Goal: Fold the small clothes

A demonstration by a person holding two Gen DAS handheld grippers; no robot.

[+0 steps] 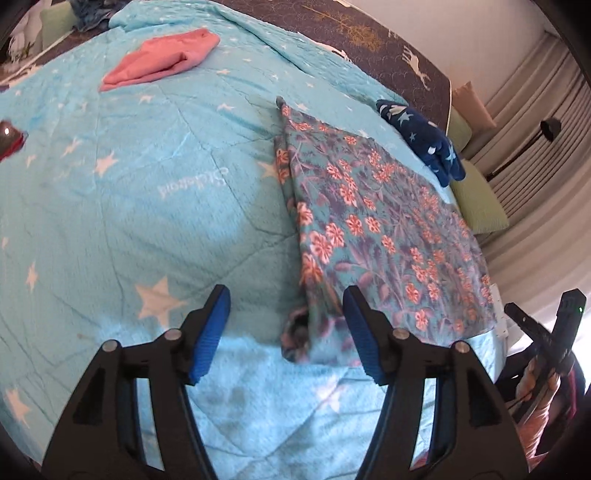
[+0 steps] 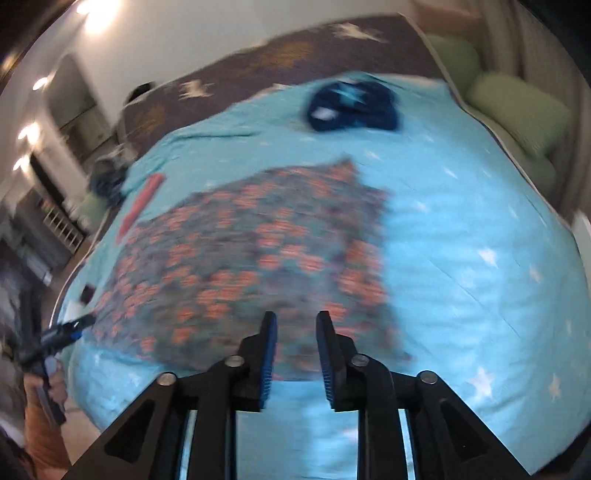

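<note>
A floral garment (image 1: 376, 229), teal with orange-pink flowers, lies folded flat on the light blue star quilt (image 1: 129, 206). My left gripper (image 1: 286, 306) is open and empty, just above the garment's near-left corner. In the blurred right wrist view the same floral garment (image 2: 251, 251) spreads ahead. My right gripper (image 2: 295, 325) is open with a narrow gap, empty, above the garment's near edge. The right gripper shows at the left wrist view's right edge (image 1: 546, 332). The left gripper shows at the right wrist view's left edge (image 2: 62, 334).
A folded pink garment (image 1: 162, 59) lies far left on the quilt. A dark blue star-print garment (image 1: 424, 136) lies beyond the floral one, also in the right wrist view (image 2: 351, 105). Green pillows (image 2: 517, 107) line the bed's far side. A dark patterned sheet (image 1: 369, 33) borders the quilt.
</note>
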